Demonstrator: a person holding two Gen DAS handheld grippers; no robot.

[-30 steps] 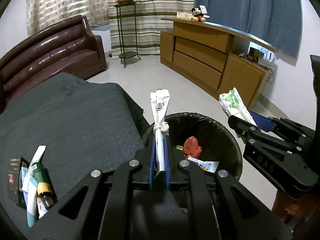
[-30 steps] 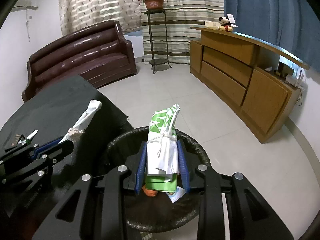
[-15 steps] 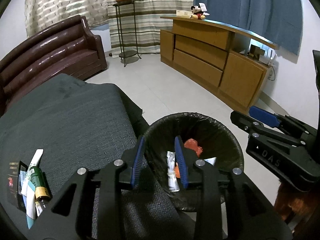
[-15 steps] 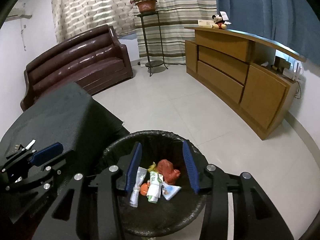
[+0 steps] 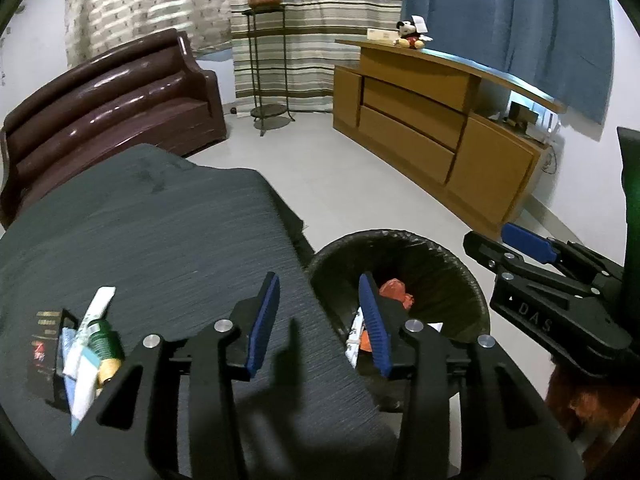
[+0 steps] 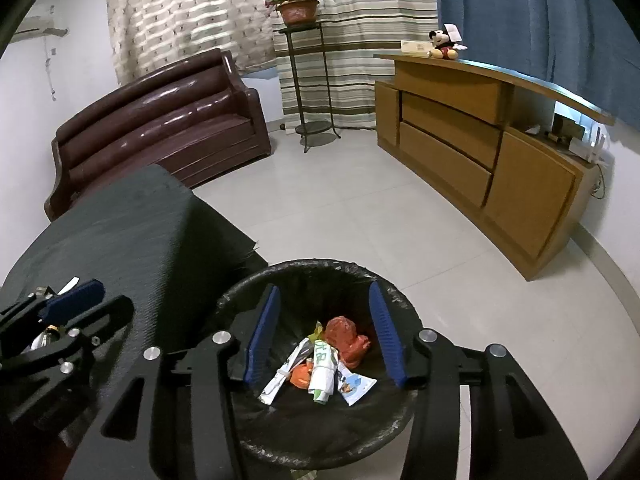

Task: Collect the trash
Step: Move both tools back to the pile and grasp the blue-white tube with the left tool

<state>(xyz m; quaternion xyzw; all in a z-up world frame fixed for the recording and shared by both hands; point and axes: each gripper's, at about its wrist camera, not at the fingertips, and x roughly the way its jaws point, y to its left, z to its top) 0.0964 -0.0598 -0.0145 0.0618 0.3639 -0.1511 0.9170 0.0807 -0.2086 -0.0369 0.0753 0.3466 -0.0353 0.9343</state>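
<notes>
A black-lined trash bin [image 6: 320, 268] stands on the floor beside the dark table; it also shows in the left wrist view [image 5: 400, 240]. Inside lie a white knotted wrapper [image 6: 282, 376], a green-and-white wrapper [image 6: 322, 372], a red lump [image 6: 344, 336] and other scraps. My right gripper [image 6: 324, 334] is open and empty above the bin. My left gripper [image 5: 322, 318] is open and empty over the table edge next to the bin. A pile of trash [image 5: 86, 344] with a green bottle and white wrappers lies on the table at the lower left.
The dark cloth-covered table [image 5: 160, 232] fills the left. A brown sofa [image 6: 160, 120], a plant stand [image 6: 308, 80] and a wooden cabinet [image 6: 480, 140] stand around the tiled floor [image 6: 360, 208]. The right gripper's body [image 5: 560, 300] shows at the right of the left wrist view.
Both grippers opened and dropped their wrappers into the bin. The left gripper has since shifted left from over the bin toward the table.
</notes>
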